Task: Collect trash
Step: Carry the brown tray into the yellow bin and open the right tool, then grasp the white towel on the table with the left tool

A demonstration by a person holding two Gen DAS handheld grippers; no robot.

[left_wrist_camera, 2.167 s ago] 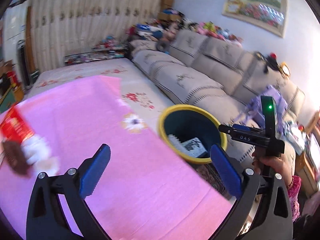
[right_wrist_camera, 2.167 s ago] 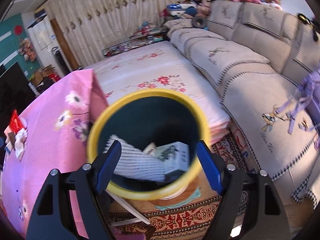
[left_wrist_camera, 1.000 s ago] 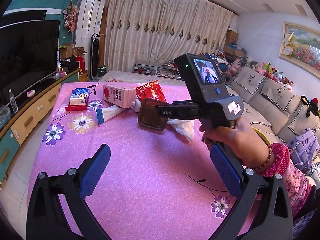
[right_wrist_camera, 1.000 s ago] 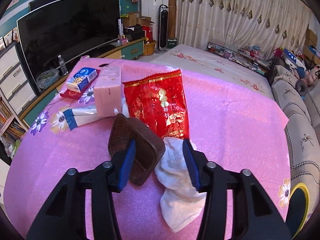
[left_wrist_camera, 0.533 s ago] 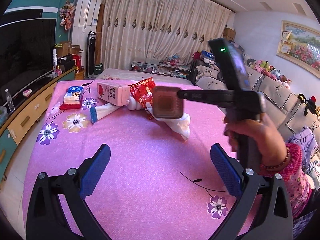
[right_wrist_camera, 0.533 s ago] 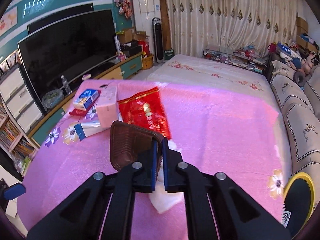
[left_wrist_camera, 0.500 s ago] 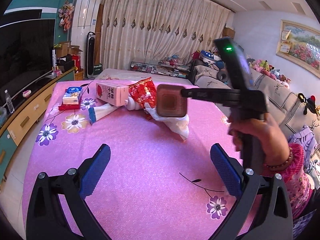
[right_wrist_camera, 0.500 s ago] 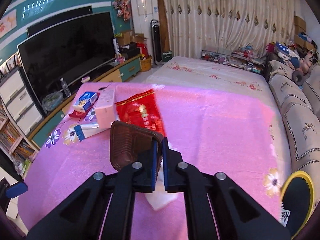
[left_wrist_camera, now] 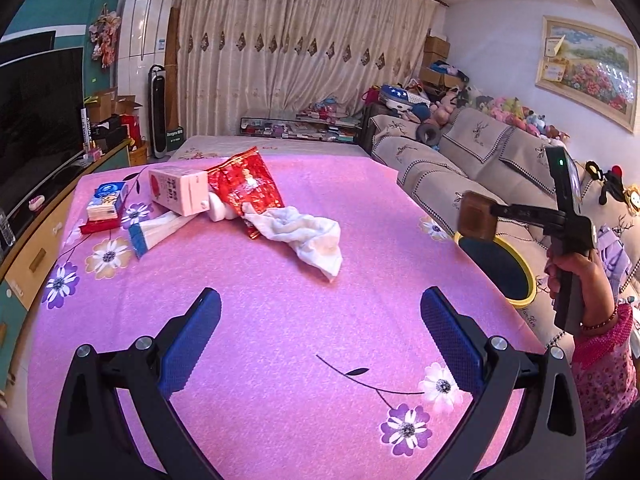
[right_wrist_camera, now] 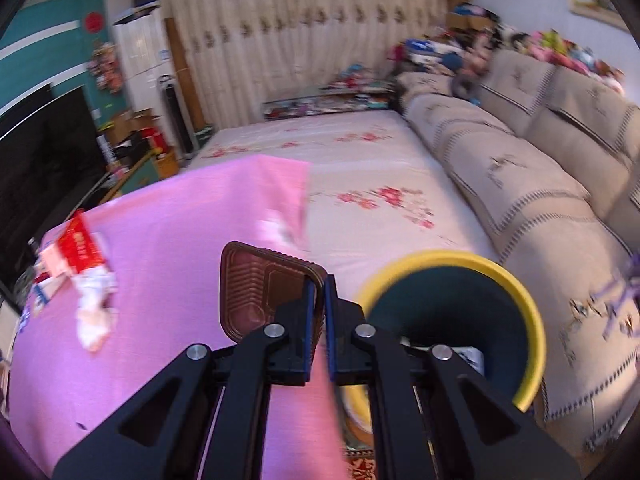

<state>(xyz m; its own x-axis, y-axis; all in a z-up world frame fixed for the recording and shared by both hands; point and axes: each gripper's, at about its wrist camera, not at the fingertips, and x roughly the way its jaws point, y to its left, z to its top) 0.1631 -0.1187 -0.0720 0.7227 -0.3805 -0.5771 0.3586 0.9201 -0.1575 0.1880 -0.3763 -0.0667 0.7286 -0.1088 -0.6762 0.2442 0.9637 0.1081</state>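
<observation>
Right gripper hides brown tray's edge; bin contents blurred.

Your left wrist view is sharp and evenly lit; soft daylight comes through the curtains, and the shadows on the pink counter are weak. Your right wrist view is smeared by motion blur, strongest on the yellow-rimmed bin. Both views bend strongly near the dark corners.
</observation>
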